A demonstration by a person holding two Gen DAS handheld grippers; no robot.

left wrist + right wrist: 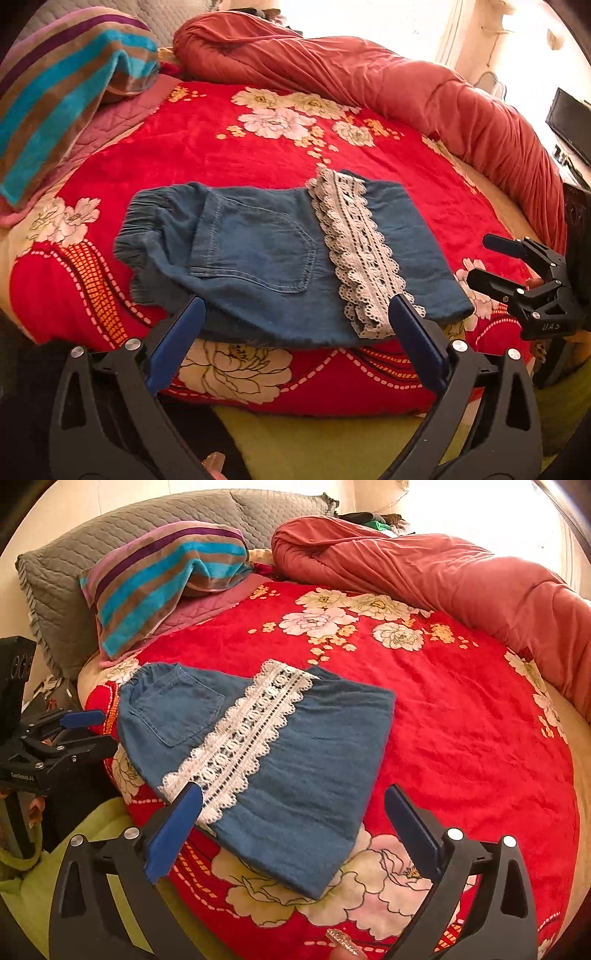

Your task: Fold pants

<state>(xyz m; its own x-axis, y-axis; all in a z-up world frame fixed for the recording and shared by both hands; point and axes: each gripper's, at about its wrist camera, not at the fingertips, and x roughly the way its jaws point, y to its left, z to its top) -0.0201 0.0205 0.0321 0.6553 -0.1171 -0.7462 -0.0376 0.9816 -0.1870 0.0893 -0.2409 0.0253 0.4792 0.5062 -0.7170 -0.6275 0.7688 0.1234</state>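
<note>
My left gripper (295, 314) hangs wide open and empty at the near edge of the bed, its blue pads (177, 339) framing the near hem of the folded denim pants (258, 251). My right gripper (293, 805) is likewise spread wide, holding nothing, just above the pants' near corner. The pants lie folded into a compact rectangle on the red floral blanket (229, 147) near the bed's front edge, back pocket (255, 247) up, a white lace trim (354, 251) running across them. Farther back, a striped towel (162, 579) drapes over a grey quilted pillow (92, 546) at the head of the bed, and a rolled rust-red comforter (443, 576) lines the far edge.
</note>
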